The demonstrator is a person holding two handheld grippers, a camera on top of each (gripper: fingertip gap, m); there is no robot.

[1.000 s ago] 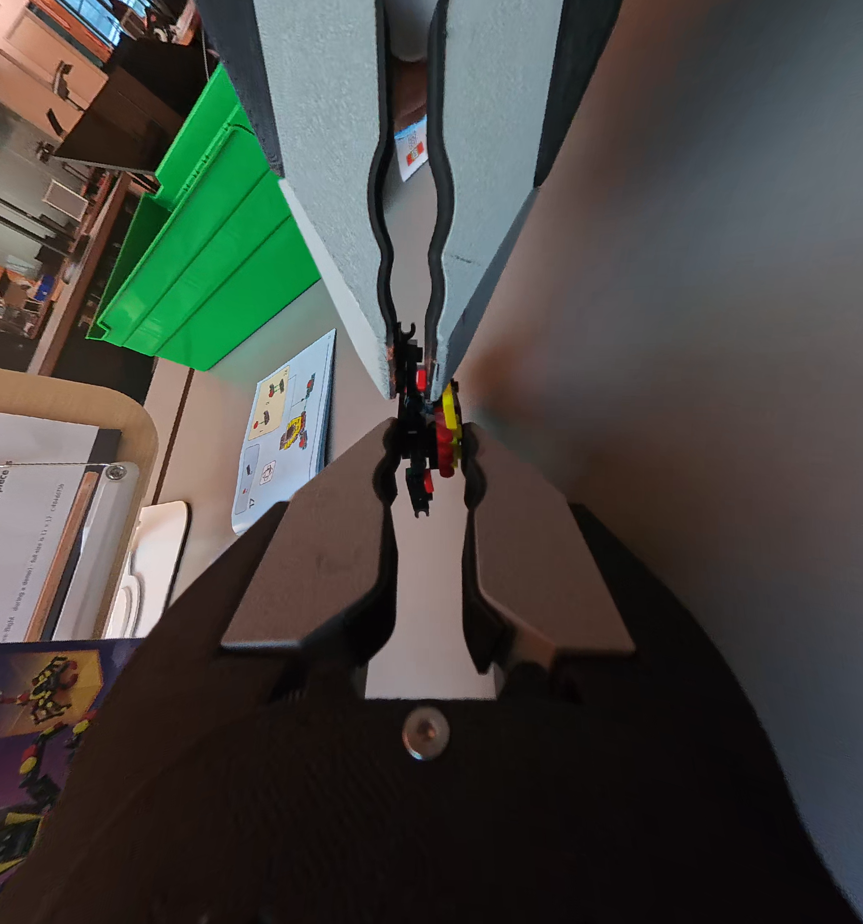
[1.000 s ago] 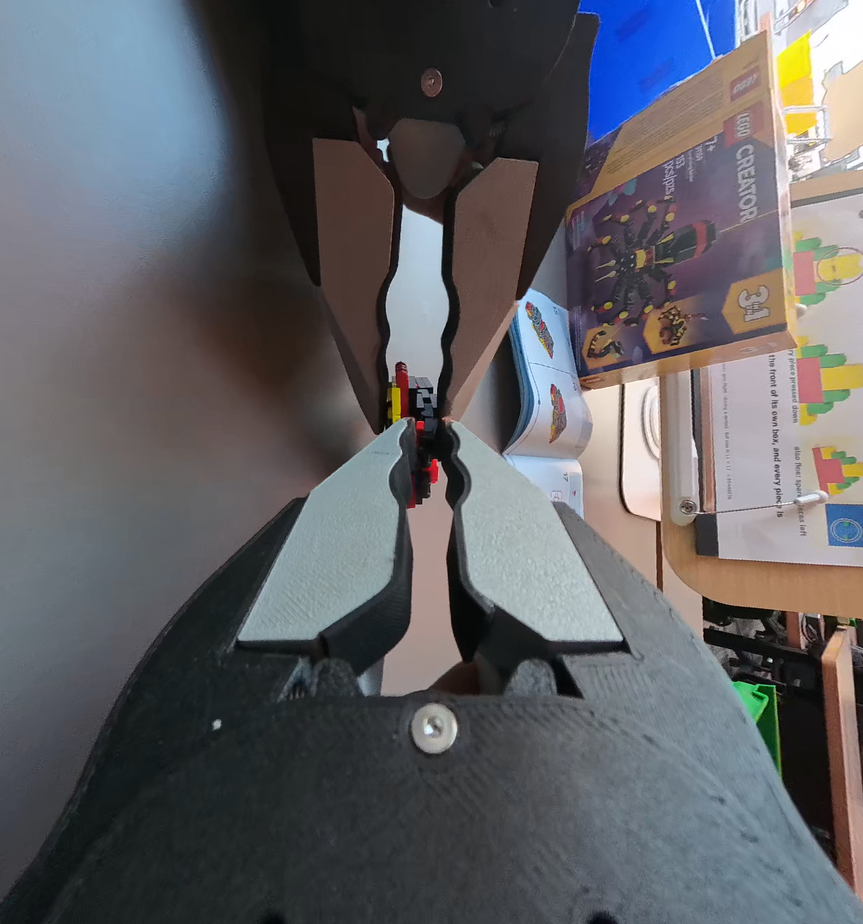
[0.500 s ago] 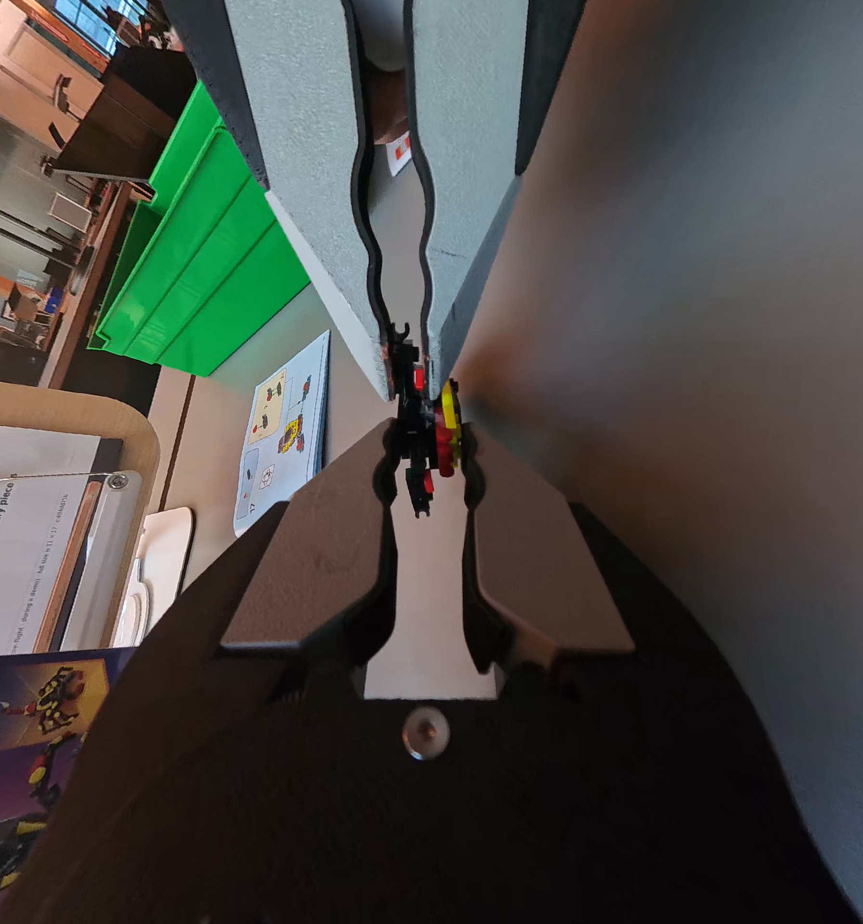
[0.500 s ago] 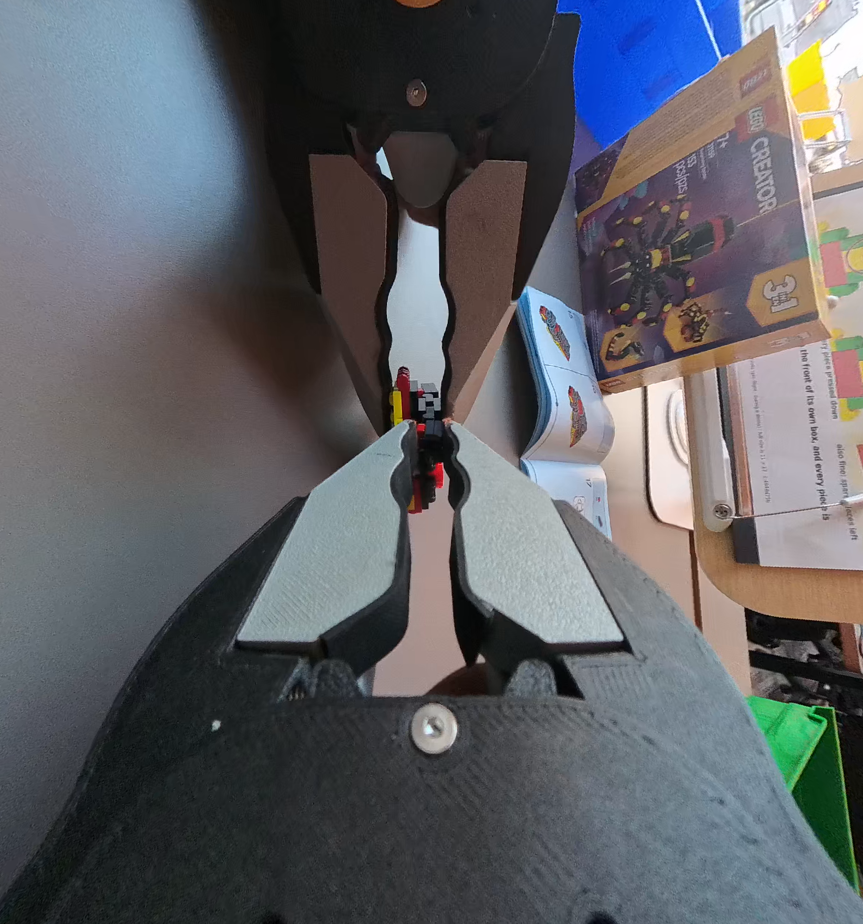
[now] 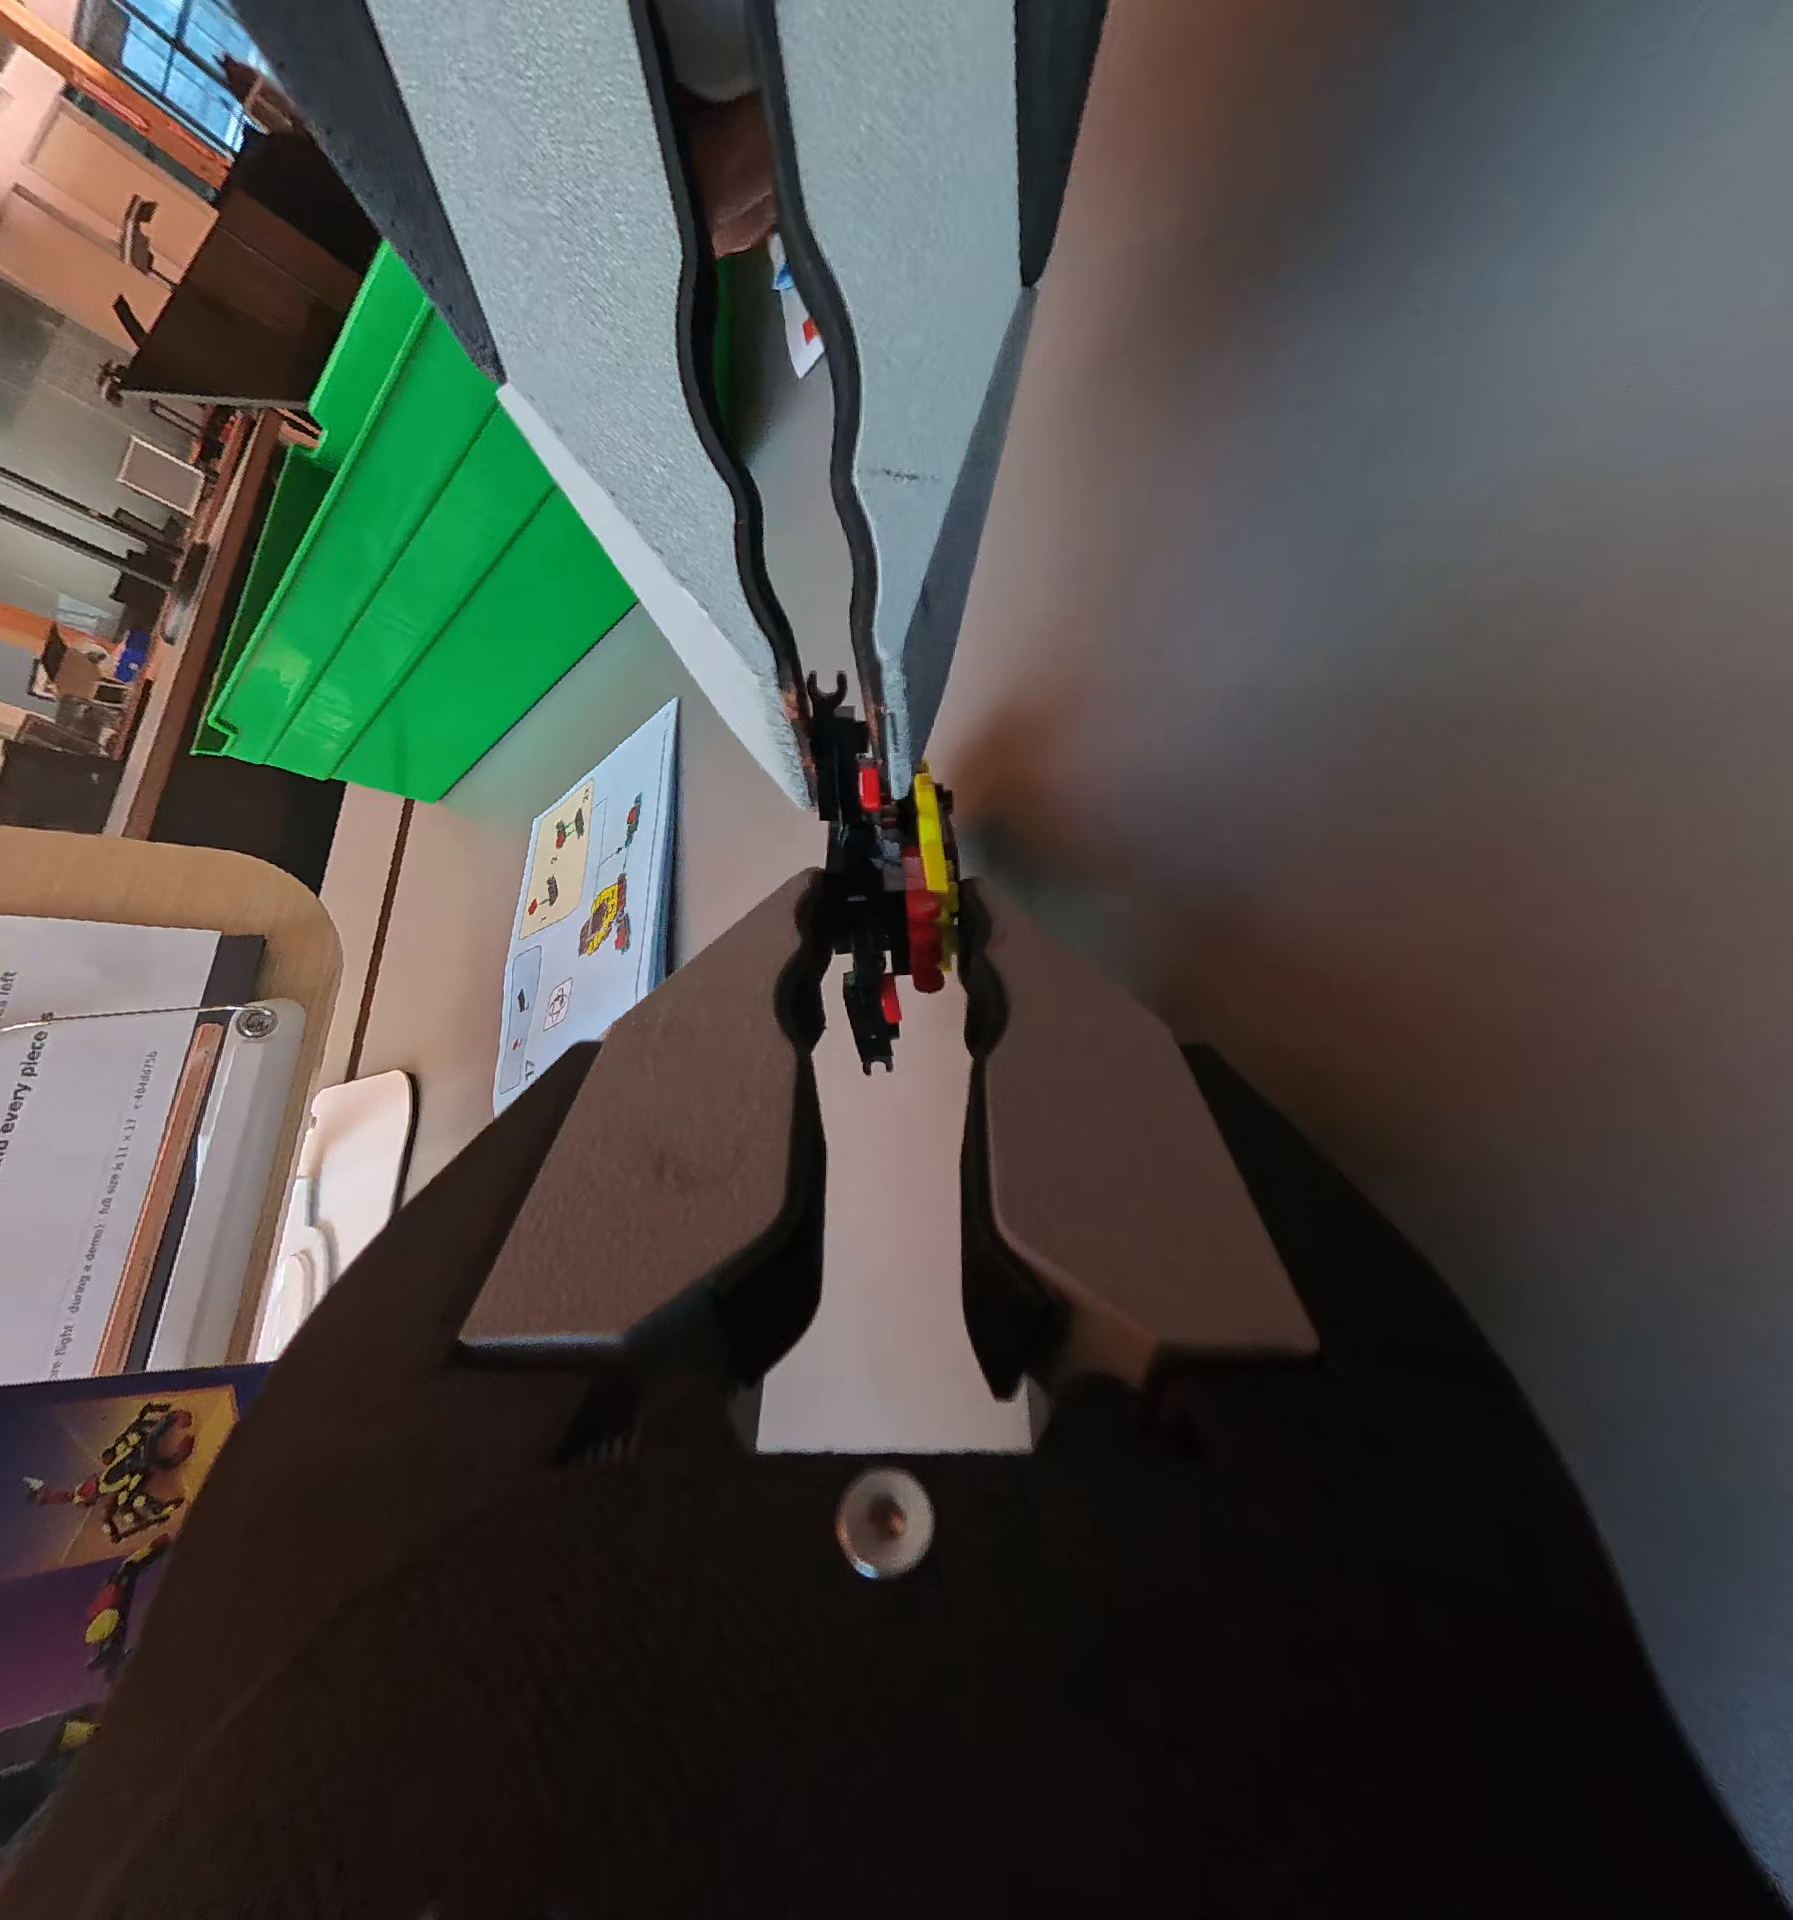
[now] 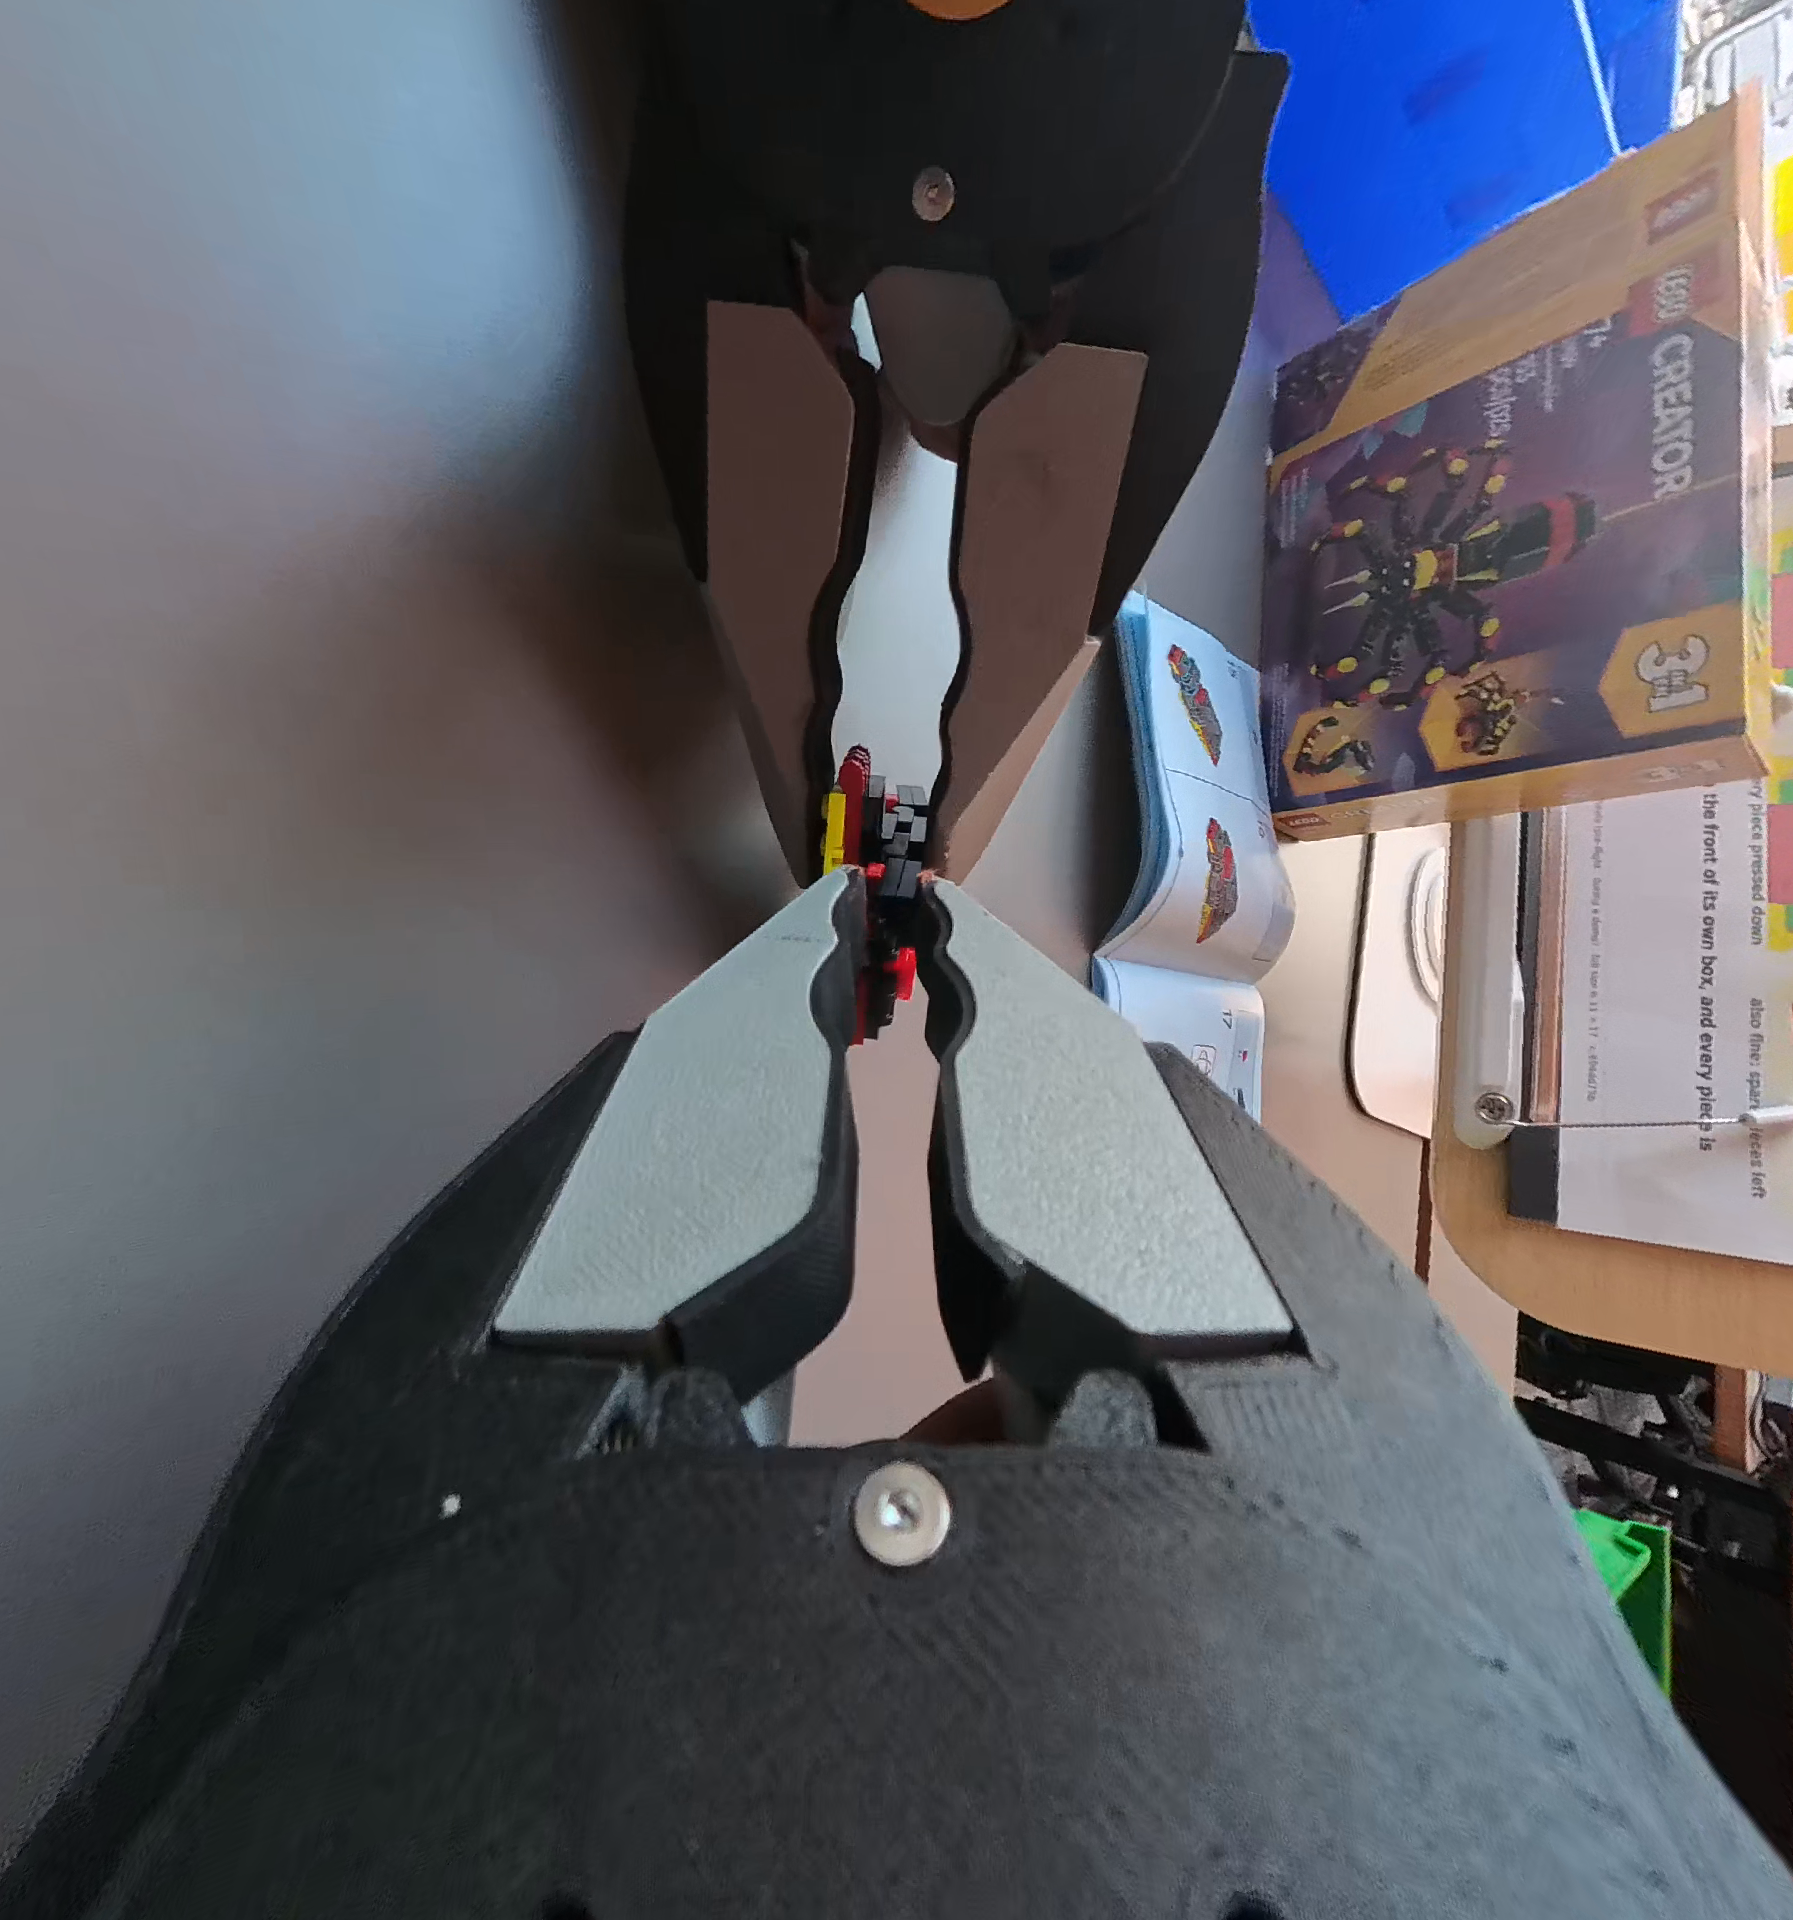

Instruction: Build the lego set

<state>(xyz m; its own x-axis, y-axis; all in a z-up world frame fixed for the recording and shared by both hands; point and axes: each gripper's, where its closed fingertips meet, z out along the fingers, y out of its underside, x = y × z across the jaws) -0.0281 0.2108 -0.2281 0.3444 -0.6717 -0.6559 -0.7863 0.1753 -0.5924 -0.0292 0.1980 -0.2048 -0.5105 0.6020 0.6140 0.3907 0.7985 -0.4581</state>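
A small lego assembly (image 5: 897, 883) of black, red and yellow pieces hangs between my two grippers, which meet tip to tip above the grey table (image 5: 1443, 623). My left gripper (image 5: 887, 925), with brown pads, is shut on its yellow and black end. My right gripper (image 6: 892, 899), with grey pads, is shut on the black and red end of the lego assembly (image 6: 876, 831). In the left wrist view the right gripper (image 5: 850, 727) comes in from above. In the right wrist view the left gripper (image 6: 871, 852) comes in from above.
An open instruction booklet (image 5: 601, 894) lies on the table beside the grippers; it also shows in the right wrist view (image 6: 1193, 810). Green bins (image 5: 414, 582), the lego box (image 6: 1515, 540), a wooden board (image 6: 1598, 1299) with a printed sheet, a white tray (image 6: 1401, 977) and a blue bin (image 6: 1443, 135) stand along the far side. Left and right tips are no more than a few centimetres apart.
Both grippers keep their hold on the assembly, tip to tip. The pair has shifted slightly against the background; the grip looks the same.
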